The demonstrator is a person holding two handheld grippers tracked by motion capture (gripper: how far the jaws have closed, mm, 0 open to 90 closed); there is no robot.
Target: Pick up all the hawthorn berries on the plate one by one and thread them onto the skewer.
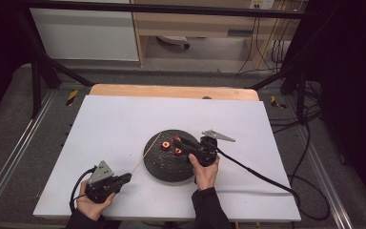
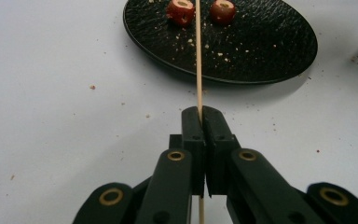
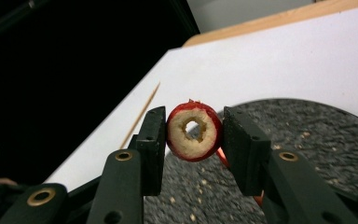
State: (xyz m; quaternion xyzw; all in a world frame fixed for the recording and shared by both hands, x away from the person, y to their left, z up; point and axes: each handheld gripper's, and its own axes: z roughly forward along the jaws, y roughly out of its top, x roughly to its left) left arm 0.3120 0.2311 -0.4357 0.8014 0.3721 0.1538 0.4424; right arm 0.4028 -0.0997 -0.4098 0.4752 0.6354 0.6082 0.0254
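The right gripper's [image 3: 193, 135] jaws clamp a cored red fruit with a pale, hollow centre [image 3: 194, 131], its bore turned outward, probably so a stick can pass through. It hangs just above the round black textured plate [image 1: 164, 167], over the plate's far side. The left gripper's [image 2: 201, 122] jaws are shut tight on a thin wooden skewer [image 2: 198, 56], whose tip slants over the plate's left rim toward the fruit. Two more cored red fruits [image 2: 182, 10] lie on the plate beside the held one, among pale crumbs. The white surface [image 1: 124, 124] around the plate is bare, so nothing blocks the skewer's path.
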